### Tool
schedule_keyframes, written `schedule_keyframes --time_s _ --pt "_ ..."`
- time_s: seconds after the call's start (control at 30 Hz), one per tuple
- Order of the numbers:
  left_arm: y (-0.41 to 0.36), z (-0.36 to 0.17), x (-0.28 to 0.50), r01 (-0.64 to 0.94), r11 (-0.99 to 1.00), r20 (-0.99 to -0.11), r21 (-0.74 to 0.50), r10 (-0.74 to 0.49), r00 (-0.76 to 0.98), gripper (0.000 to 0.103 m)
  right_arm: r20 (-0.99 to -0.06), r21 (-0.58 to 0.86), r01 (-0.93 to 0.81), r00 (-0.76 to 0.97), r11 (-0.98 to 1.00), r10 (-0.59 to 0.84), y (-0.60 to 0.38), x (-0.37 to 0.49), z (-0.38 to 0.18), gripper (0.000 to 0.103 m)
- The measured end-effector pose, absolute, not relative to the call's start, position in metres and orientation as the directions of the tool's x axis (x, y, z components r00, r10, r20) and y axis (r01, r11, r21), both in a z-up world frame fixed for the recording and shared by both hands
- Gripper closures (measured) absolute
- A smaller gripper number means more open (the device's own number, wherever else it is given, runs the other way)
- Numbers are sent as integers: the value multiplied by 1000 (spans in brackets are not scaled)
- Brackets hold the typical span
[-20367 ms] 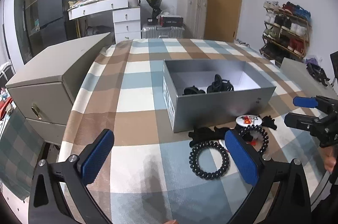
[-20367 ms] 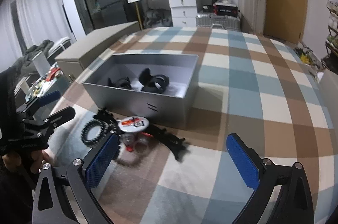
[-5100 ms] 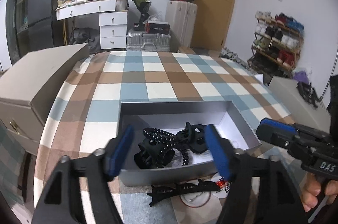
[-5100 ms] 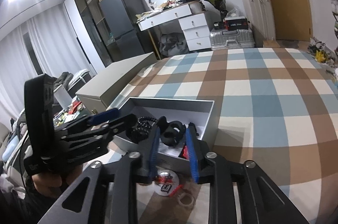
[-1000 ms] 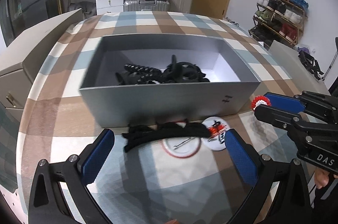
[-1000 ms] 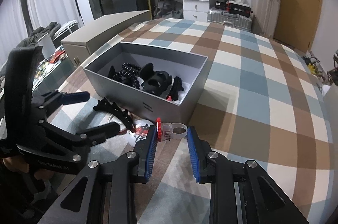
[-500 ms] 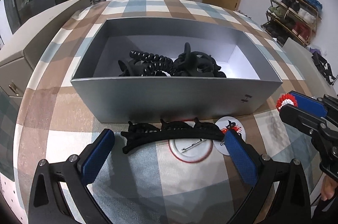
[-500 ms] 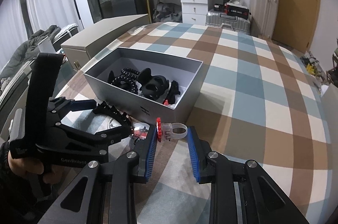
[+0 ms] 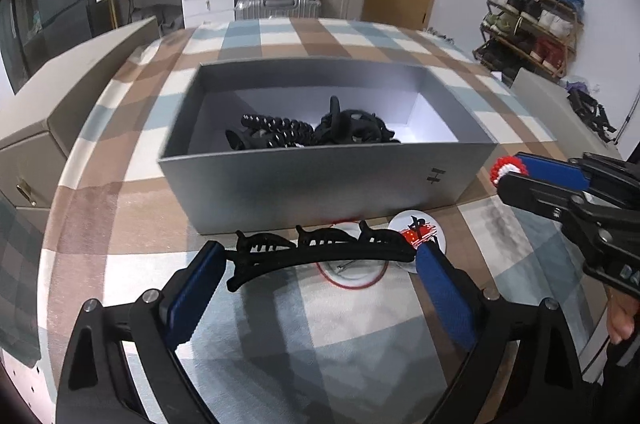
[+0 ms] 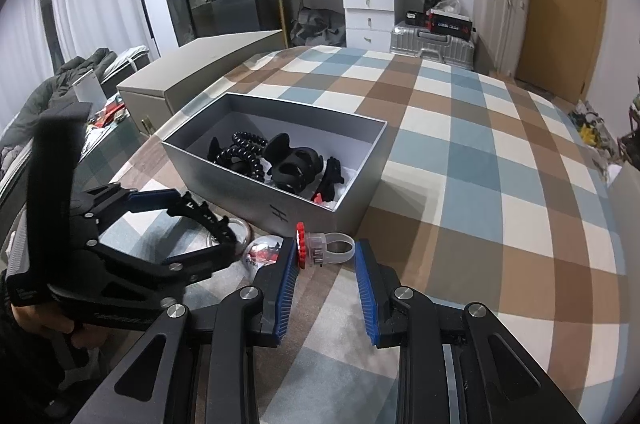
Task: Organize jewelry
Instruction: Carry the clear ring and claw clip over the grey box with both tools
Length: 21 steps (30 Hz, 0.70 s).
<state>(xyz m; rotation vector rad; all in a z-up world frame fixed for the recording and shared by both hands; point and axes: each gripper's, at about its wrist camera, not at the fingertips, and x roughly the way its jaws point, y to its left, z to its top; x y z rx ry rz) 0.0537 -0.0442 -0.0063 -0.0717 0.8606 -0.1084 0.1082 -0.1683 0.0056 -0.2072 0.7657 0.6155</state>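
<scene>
The left gripper (image 9: 320,266) clamps a long black hair clip (image 9: 320,250) lengthwise. The right gripper (image 10: 326,258) pinches a clear ring with a red flower (image 10: 324,248). Just ahead sits the grey box (image 10: 280,208) (marked "H"), holding black hair ties (image 10: 244,154).

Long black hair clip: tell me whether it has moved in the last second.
Yes. The long black hair clip is lifted between the left tool pads, higher against the grey box.

Round badge (image 9: 416,226) partly behind black hair clip (image 9: 320,250); its red print unreadable.
</scene>
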Motion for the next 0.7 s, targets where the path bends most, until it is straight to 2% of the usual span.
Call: schedule_keyframes --time_s 0.37,0.7 --pt "-34 15 49 79 992 -675 -94 -122 727 10 -645 64 -598 586 799 490 -168 100 18 75" --pt "-16 34 43 39 993 -587 -111 -97 804 10 -543 148 -599 616 787 571 -178 98 34 75"
